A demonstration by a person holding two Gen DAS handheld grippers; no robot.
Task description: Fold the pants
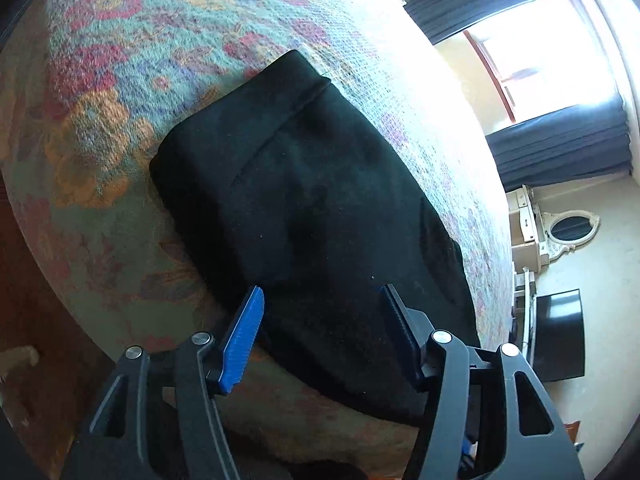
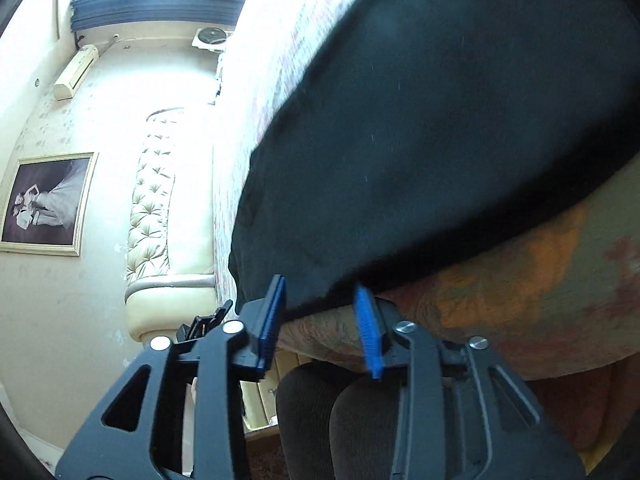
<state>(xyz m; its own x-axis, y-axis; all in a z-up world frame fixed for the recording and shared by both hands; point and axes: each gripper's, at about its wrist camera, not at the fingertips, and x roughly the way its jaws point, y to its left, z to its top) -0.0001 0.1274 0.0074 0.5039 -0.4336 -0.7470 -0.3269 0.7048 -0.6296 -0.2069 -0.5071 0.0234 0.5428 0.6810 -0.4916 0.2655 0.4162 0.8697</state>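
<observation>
Left gripper (image 1: 320, 300) is seen w/ jaws apart, nothing clamped; blue pads (image 1: 242, 340) hang over the near end of the black pants (image 1: 304, 200), no contact made out. Pants are laid as a compact, roughly rectangular bundle on the floral bedspread (image 1: 120, 92), a hem or waistband seam visible at the far end. Judged: main folds mostly done; what is left is likely a final fold or smoothing. Open bedspread is noted to the left and beyond the bundle. Bed edge curves close along the bundle's right side, w/ window (image 1: 552, 60) and dark curtains (image 1: 560, 148) beyond, so less room there.

Right wrist view: right gripper (image 2: 322, 320) is seen w/ jaws apart. Near edge of the pants (image 2: 440, 140) runs across just beyond the tips; no pad is seen pressing on cloth, so nothing is taken as gripped. Image is blurred, exact contact can't be told. Bundle's near edge lies close to the bed's front edge, overhang can't be told. Dark-clad legs (image 2: 340, 420) of the person are seen below the jaws, tufted headboard (image 2: 154, 200) and framed picture (image 2: 46, 200) off to the left. Room for moving judged tight on the near side, freer over the bed.
</observation>
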